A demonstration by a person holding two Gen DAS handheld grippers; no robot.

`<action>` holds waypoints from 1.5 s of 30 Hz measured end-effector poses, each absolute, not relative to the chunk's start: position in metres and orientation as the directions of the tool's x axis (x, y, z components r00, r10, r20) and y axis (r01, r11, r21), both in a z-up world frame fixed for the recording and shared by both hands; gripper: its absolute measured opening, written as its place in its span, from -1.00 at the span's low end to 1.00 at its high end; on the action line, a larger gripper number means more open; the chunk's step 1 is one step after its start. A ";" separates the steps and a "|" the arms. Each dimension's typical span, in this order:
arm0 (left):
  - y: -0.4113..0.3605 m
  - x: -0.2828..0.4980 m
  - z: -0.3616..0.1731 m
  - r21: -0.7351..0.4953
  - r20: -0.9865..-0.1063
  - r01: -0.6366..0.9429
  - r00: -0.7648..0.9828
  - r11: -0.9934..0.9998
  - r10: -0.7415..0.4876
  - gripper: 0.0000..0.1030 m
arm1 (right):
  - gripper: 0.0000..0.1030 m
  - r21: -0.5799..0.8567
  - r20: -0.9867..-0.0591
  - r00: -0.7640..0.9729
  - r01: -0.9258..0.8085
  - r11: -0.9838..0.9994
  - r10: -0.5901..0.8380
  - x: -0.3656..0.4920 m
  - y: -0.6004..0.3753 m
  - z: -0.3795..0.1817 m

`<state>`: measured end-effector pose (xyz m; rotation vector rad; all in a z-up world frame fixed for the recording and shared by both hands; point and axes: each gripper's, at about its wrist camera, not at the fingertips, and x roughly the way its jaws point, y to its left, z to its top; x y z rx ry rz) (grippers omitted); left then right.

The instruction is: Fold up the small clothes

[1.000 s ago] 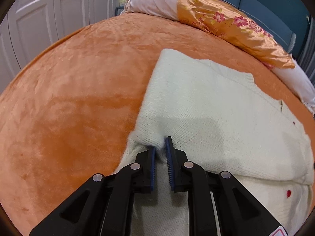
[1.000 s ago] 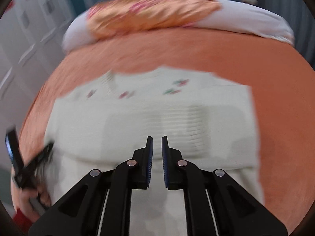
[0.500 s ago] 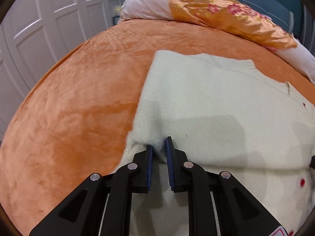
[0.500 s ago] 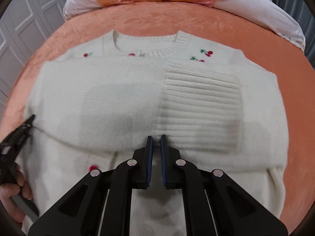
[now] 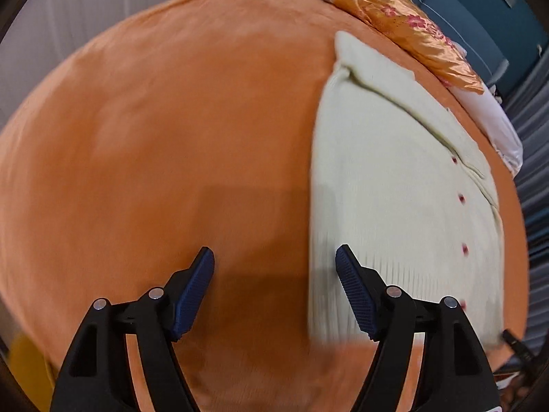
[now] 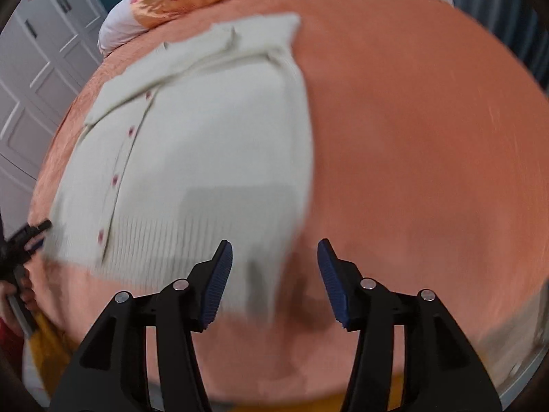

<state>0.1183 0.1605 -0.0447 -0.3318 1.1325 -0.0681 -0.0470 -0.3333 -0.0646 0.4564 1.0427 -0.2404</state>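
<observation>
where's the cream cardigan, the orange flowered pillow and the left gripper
cream cardigan (image 6: 219, 144): right wrist view, plain knit of the front panel
orange flowered pillow (image 5: 411, 31): left wrist view, shiny flowered cover
left gripper (image 5: 274, 288): left wrist view, midway between the fingers, jaws opening, nothing between them

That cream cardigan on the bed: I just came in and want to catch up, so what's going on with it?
A person is folding it with a handheld claw in each hand. The cream cardigan lies on the orange bedspread, sleeves folded in across the chest. Neither claw holds it now: the left claw and the right claw are both opening, with no fabric pinched, each near a bottom corner by the ribbed hem.
</observation>
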 end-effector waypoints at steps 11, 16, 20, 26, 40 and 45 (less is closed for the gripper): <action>0.127 0.132 -0.052 -0.388 -0.868 -0.129 0.385 0.912 -0.314 0.37 | 0.04 0.517 -0.787 0.583 0.447 0.730 0.200 -0.039 -0.325 -0.088; 0.119 0.140 -0.052 -0.370 -0.884 -0.095 0.341 0.924 -0.319 -0.82 | -0.40 0.520 -0.795 0.575 0.484 0.704 0.192 -0.028 -0.324 -0.094; 0.124 0.129 -0.040 -0.403 -0.869 -0.092 0.352 0.910 -0.349 -0.85 | -0.88 0.487 -0.794 0.589 0.472 0.735 0.148 -0.035 -0.320 -0.082; 0.126 0.101 -0.002 -0.405 -0.843 -0.015 0.394 0.914 -0.367 -0.87 | -0.91 0.427 -0.779 0.622 0.431 0.795 0.082 -0.058 -0.311 -0.048; 0.142 -0.091 -0.007 -0.284 -0.952 0.048 0.108 0.958 -0.287 -0.87 | -0.91 0.279 -0.928 0.341 0.374 0.884 0.149 -0.212 -0.260 -0.059; 0.151 -0.123 0.009 -0.289 -0.952 0.022 0.098 0.957 -0.289 -0.87 | -0.91 0.293 -0.931 0.321 0.369 0.882 0.175 -0.242 -0.248 -0.042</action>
